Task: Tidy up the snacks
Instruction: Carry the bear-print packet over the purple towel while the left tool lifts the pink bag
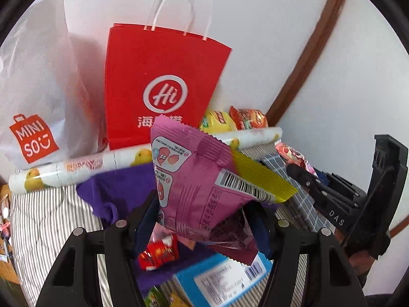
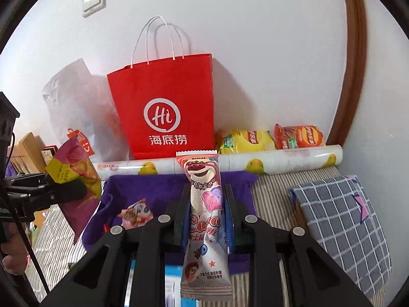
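Note:
My left gripper (image 1: 204,220) is shut on a pink and yellow snack packet (image 1: 204,179) and holds it up above the bed; it also shows at the left of the right wrist view (image 2: 74,176). My right gripper (image 2: 205,199) is shut on a pink bear-print snack bar (image 2: 204,217), held upright. A red paper bag with white handles (image 1: 158,84) (image 2: 166,107) stands against the wall straight ahead of both grippers. The right gripper also shows at the right of the left wrist view (image 1: 340,204).
A white Miniso bag (image 1: 33,97) stands left of the red bag. A fruit-print roll (image 2: 281,161) lies along the wall, with yellow (image 2: 245,138) and orange (image 2: 299,135) chip bags behind it. A purple cloth (image 2: 143,192), blue box (image 1: 225,281), small red packet (image 1: 158,253) and checked cloth (image 2: 340,222) lie on the striped bed.

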A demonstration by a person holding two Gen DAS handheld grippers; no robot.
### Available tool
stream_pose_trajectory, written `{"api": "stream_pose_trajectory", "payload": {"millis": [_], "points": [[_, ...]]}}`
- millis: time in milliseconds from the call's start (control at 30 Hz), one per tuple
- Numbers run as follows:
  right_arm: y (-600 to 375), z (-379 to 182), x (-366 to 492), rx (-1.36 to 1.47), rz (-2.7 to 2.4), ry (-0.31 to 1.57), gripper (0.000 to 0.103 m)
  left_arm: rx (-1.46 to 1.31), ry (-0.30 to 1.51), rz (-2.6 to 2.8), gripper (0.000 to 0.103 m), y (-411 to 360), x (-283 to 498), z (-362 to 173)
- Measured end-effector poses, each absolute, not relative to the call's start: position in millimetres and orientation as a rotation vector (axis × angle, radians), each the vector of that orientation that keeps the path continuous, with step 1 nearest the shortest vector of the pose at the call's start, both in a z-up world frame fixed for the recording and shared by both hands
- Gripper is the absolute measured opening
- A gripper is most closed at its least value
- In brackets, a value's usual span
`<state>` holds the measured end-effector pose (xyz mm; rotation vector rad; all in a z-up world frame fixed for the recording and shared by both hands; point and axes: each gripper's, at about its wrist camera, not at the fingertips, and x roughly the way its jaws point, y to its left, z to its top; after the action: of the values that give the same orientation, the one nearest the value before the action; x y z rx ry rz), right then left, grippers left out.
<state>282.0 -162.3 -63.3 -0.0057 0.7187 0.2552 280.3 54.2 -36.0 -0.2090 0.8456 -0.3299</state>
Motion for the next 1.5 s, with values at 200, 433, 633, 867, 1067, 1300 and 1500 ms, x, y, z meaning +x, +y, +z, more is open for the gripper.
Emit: {"api": "stream_pose_trajectory", "payload": {"millis": [200,433,633,867,1067,1300,1500], "points": [[-150,-81,311,0.007,0.275,0.733,0.022,-0.225,0.847,-0.307,0.064,63,305,-45],[-139,-106,334,0.021,0.298,0.761,0.022,-0.231,0.886,-0.274,0.063,73,320,-70],[-143,-131,340,0.024,0.284,0.798,0.022,-0.231,0.904,-0.267,0.063,73,322,-82],[-149,-142,339,0.044,0.289,0.807,0.022,-0.214,0.928,-0.275,0.064,68,325,-91],[-151,-144,338,0.055,0.288,0.805,0.022,-0.233,0.944,-0.268,0.064,75,328,-96],[-146,-151,339,0.054,0.311,0.832,0.022,-0.238,0.958,-0.258,0.064,79,329,-99],[-140,-167,345,0.046,0.324,0.896,0.023,-0.249,0.974,-0.282,0.064,76,331,-102]]}}
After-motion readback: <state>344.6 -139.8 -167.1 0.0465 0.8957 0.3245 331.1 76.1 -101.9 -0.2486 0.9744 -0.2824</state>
